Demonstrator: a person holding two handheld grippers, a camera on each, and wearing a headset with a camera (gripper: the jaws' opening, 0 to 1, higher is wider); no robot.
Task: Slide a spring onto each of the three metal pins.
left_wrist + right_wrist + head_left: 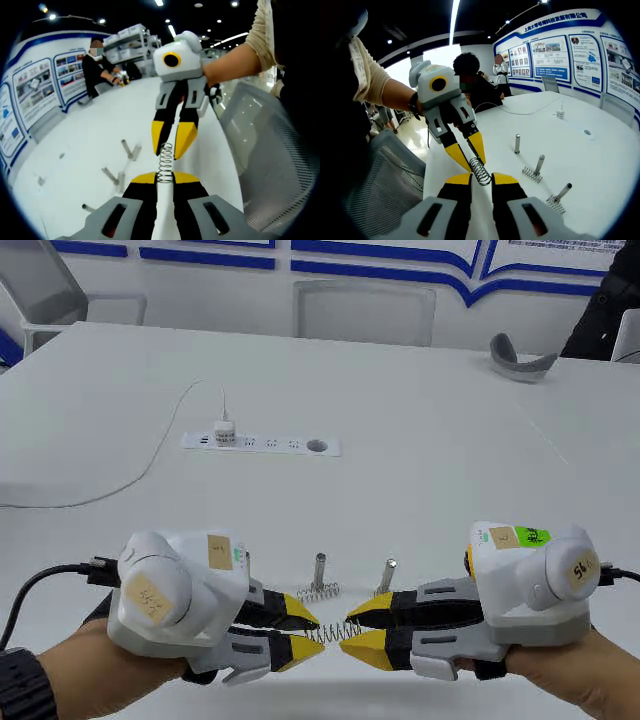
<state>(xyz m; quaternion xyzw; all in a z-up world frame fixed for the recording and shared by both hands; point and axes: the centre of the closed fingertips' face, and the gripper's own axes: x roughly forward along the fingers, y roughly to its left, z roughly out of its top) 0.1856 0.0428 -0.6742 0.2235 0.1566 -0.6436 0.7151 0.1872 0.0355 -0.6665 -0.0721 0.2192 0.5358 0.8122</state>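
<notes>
Left hand-held gripper point(303, 633) and right hand-held gripper point(362, 628) tip to tip over the counter point(420, 400), each clamped on one end of one spring point(335, 632), behind them three metal pins point(538, 164), two with seated springs point(532, 173), one bare pin point(517, 143), farther off one power strip point(262, 443)

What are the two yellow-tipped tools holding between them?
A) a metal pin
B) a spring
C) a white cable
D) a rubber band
B: a coiled wire spring runs from the tips of the left tool across to the tips of the right tool.
</notes>
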